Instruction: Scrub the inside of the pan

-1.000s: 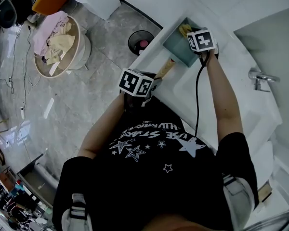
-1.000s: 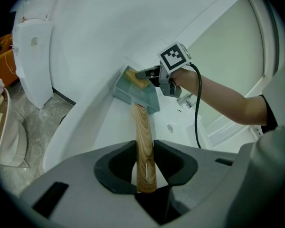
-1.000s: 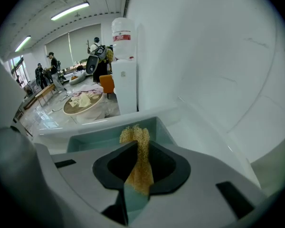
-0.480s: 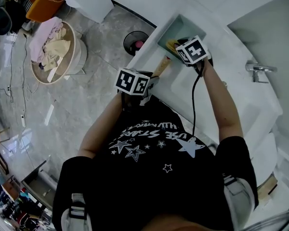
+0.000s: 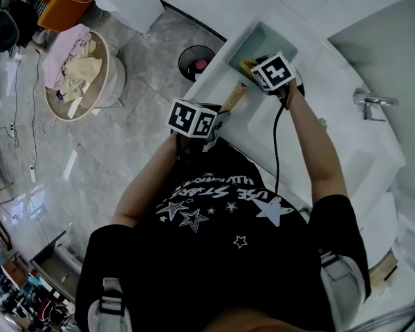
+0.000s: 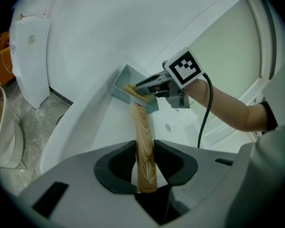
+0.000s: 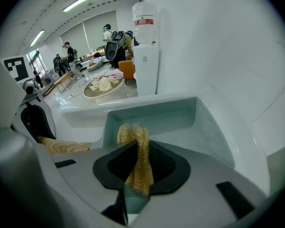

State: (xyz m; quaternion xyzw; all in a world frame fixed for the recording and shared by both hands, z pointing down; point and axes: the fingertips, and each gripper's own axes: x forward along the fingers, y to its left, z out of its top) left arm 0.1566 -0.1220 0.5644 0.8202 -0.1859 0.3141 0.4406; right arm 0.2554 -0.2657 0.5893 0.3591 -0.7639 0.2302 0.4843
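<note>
A square teal pan (image 5: 261, 41) with a wooden handle (image 5: 235, 97) is tilted over the left end of a white sink. My left gripper (image 6: 145, 166) is shut on the handle (image 6: 142, 141), near its end. My right gripper (image 7: 140, 167) is shut on a yellow mesh scrubber (image 7: 135, 141), whose tip rests against the pan's inner floor (image 7: 199, 132). In the head view the right gripper (image 5: 254, 69) reaches into the pan from the sink side, and the scrubber (image 5: 247, 65) shows at the pan's near edge. The left gripper (image 5: 221, 118) sits below the pan.
The white sink basin (image 5: 311, 137) has a chrome faucet (image 5: 370, 101) at the right. On the floor to the left are a round basket of clothes (image 5: 83, 68) and a small black bin (image 5: 197, 59). A water dispenser (image 7: 145, 46) and several people stand far behind.
My right gripper and the scrubber have slid across the pan toward its handle side, mostly in the first half second. The left gripper keeps the same hold on the handle.
</note>
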